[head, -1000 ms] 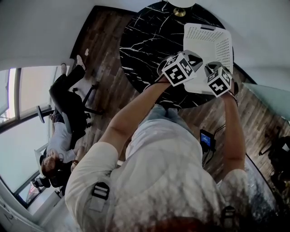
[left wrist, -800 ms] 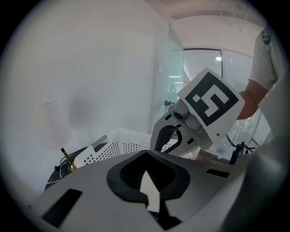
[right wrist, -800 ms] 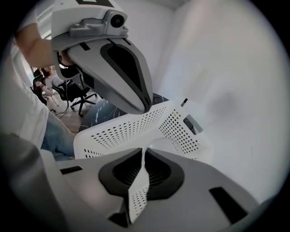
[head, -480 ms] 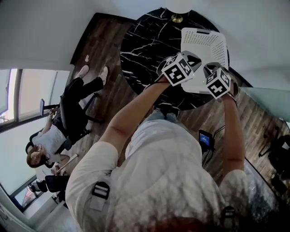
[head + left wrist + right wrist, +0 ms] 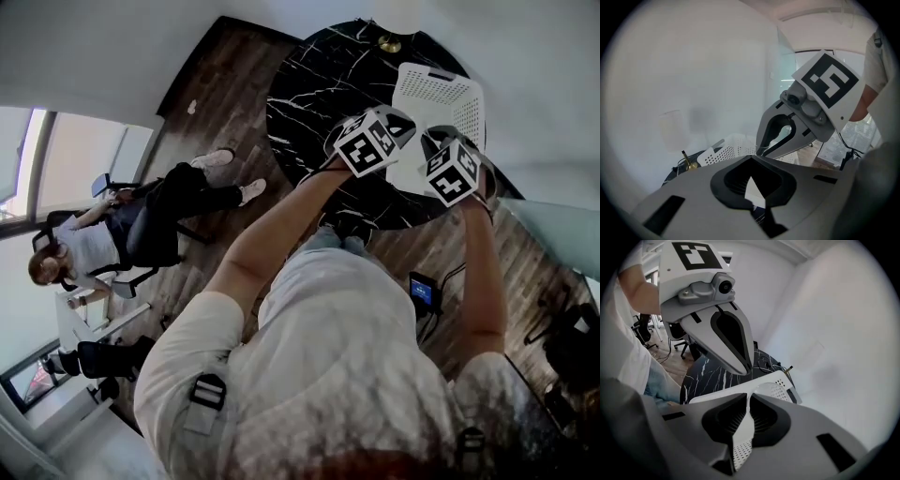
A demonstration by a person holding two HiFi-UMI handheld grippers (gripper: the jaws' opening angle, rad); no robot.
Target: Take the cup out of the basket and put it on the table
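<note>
Holding both grippers above the near side of the white basket (image 5: 441,89), I had the left gripper (image 5: 749,182) and the right gripper (image 5: 749,401) each pressed together at the tips, with nothing between them. The basket sat on the right part of the round black table (image 5: 314,89). I could not see the cup in any view; I judged it lay inside the basket, hidden by the walls and my grippers. To do this step well, I reckoned I should spread one gripper first, find the cup, then come straight down over its rim, clear of the basket wall, setting it on the bare table to the left.
</note>
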